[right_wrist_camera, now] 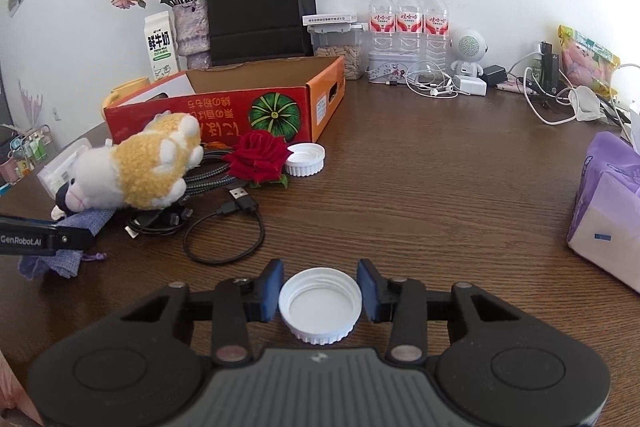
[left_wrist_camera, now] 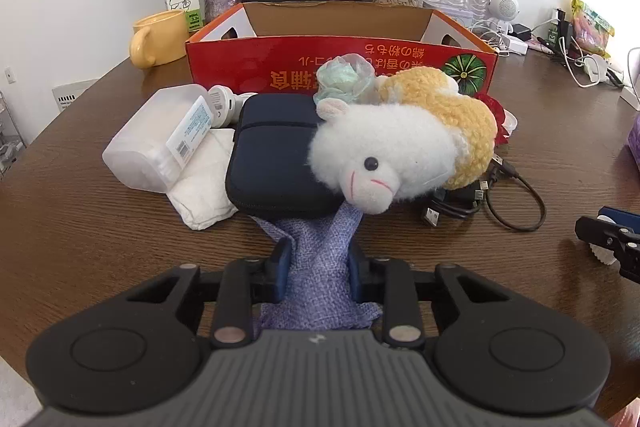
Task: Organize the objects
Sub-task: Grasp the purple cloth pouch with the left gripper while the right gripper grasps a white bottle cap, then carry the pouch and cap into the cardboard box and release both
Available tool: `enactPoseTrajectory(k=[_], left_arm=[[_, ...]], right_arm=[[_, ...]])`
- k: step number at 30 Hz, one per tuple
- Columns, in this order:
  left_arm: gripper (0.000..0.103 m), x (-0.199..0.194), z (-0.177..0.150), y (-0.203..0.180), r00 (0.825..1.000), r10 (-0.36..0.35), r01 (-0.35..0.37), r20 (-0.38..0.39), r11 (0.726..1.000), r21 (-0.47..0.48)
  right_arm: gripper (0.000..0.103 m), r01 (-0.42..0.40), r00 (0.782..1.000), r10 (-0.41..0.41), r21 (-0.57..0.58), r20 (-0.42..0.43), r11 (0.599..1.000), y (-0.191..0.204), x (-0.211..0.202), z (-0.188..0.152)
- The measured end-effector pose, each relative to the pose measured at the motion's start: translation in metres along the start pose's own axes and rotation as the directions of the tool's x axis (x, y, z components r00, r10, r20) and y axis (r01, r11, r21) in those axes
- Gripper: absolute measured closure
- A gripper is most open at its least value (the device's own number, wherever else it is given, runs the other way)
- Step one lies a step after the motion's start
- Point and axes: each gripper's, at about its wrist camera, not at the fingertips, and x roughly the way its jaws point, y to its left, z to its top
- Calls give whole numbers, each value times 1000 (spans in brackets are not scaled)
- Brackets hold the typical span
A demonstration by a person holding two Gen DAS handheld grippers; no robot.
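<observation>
My left gripper (left_wrist_camera: pixel 319 267) is shut on a purple-blue cloth pouch (left_wrist_camera: pixel 320 283) near the table's front edge. The pouch's far end runs under a white and yellow plush toy (left_wrist_camera: pixel 384 155), which lies on a navy zip case (left_wrist_camera: pixel 272 163). In the right wrist view, a white screw lid (right_wrist_camera: pixel 320 307) lies open side up on the table, and my right gripper (right_wrist_camera: pixel 320 291) is shut on it, a pad touching each side. The left gripper (right_wrist_camera: pixel 40 239) shows at that view's left edge with the pouch (right_wrist_camera: pixel 52 261). Behind the pile stands an open red cardboard box (left_wrist_camera: pixel 340 67).
A clear plastic box (left_wrist_camera: pixel 160 139), a folded white tissue (left_wrist_camera: pixel 204 187) and black cables (right_wrist_camera: pixel 224 227) lie around the toy. A red rose (right_wrist_camera: pixel 260 159) and a second white lid (right_wrist_camera: pixel 304 159) sit by the box. A purple tissue pack (right_wrist_camera: pixel 608 203) is at right. Bottles, a mug and chargers line the back.
</observation>
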Motion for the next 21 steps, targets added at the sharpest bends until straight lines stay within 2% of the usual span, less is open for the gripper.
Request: enactPoseTrajectory(k=[3, 6, 14, 21], left_arm=[[88, -7, -5, 5, 1000, -13, 13, 10, 1000, 13], [90, -15, -10, 11, 1000, -19, 18, 24, 1000, 22], [91, -49, -22, 35, 995, -43, 41, 87, 999, 25], [91, -85, -25, 56, 982, -54, 48, 181, 998, 38]], right_arm=[[64, -11, 1000, 11, 0, 6, 1000, 10, -6, -1], [64, -17, 1000, 17, -6, 17, 1000, 21, -14, 0], [64, -20, 999, 22, -43, 43, 999, 52, -35, 7], [64, -27, 997, 32, -69, 67, 997, 85, -48, 15]])
